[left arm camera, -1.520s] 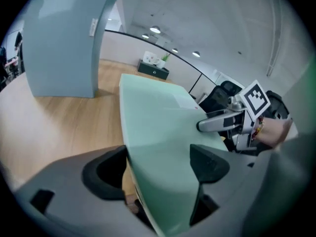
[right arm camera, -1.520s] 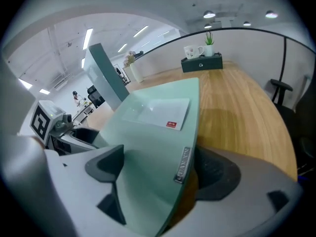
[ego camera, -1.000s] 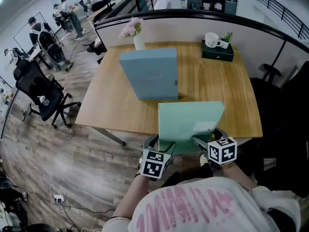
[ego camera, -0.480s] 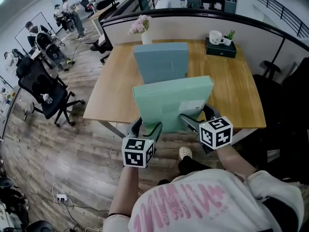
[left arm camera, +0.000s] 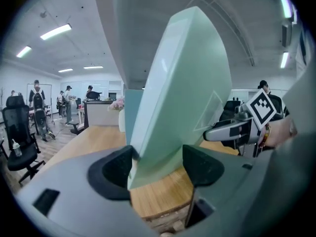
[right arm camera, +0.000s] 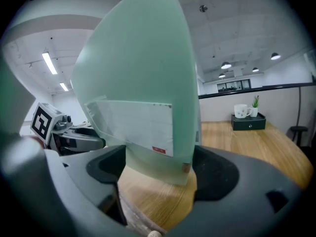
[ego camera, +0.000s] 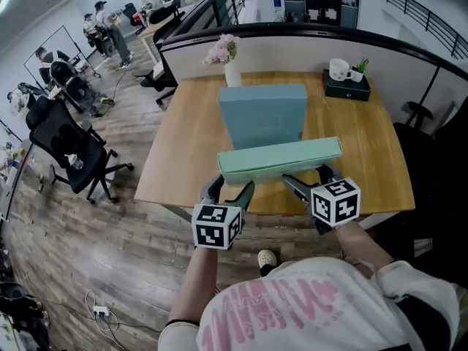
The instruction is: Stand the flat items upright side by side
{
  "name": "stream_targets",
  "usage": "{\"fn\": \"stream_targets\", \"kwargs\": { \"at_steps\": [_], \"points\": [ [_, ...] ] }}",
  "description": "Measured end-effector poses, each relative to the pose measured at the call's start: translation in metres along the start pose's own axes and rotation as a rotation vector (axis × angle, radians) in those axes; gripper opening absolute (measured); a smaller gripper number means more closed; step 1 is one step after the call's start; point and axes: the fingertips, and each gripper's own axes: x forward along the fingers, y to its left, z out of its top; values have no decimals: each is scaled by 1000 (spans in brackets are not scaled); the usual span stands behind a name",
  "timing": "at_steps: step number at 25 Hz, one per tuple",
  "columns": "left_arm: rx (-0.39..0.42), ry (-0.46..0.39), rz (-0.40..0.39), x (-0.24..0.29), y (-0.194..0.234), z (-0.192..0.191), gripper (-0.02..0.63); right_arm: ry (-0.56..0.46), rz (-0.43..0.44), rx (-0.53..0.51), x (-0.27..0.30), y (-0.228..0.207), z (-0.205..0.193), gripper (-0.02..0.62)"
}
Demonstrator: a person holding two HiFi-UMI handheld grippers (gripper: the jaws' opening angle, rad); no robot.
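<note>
Your mint-green box file (ego camera: 281, 159) hides the lower part of the blue box file (ego camera: 263, 112), which stands at 12 o'clock beyond it on the table (ego camera: 183, 145). Your left gripper (ego camera: 229, 190) and right gripper (ego camera: 311, 181) each clamp the mint-green box file's near edge, holding it steeply tilted at the table's 6 o'clock side.

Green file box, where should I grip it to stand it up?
Grip the green file box by its near edge at both ends, coming from the person's side. It is wide but thin, so jaws span its thickness; the left gripper and right gripper clamp it there.
</note>
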Motion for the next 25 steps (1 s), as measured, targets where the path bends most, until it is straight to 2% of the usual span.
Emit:
{"fn": "stream_targets", "kwargs": {
  "at_steps": [7,13,21,25],
  "points": [
    [-50,39,-36,49,38,8,310,6,-45,31,50,-21,19,423],
    [-107,41,-66,85,56,3,310,-10,-114,-3,73,-35,33,423],
    [-111,58,-66,110,69,0,311,-18,-153,18,90,-44,31,423],
    [-75,66,-81,116,70,-2,319,-15,-164,35,89,-47,26,423]
  ]
}}
